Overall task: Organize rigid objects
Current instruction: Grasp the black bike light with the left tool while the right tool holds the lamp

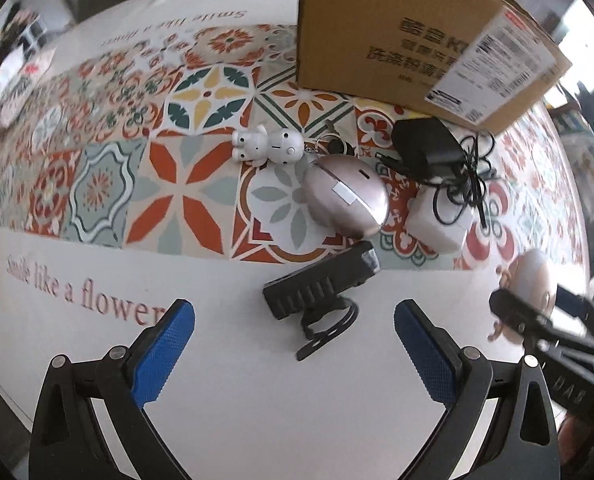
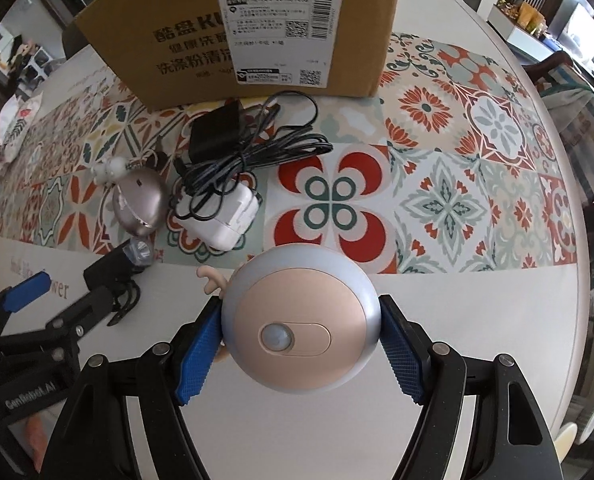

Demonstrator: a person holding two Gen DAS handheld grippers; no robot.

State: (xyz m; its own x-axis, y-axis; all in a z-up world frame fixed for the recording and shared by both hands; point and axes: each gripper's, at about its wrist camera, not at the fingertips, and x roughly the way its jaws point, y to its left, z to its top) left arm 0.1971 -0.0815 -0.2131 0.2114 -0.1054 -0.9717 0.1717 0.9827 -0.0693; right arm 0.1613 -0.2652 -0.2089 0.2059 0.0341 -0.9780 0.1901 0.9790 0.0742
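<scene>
While clamped on round sensor night light [image 2: 299, 330] at lower centre, right gripper [image 2: 301, 344] squeezing widest girth, presumably for carrying to cardboard box [image 2: 233, 36] at top. Left gripper [image 1: 295, 354] spread, empty, poised over black bike light [image 1: 321, 284], likely next.

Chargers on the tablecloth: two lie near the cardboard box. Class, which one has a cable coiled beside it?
The black charger, nearest the cardboard box; its dark cable trails over the white charger, which shows no cable of its own.

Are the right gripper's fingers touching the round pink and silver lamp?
Touching. The right wrist view shows both blue fingers pressed against opposite sides of the round lamp, with no gap on either side.
</scene>
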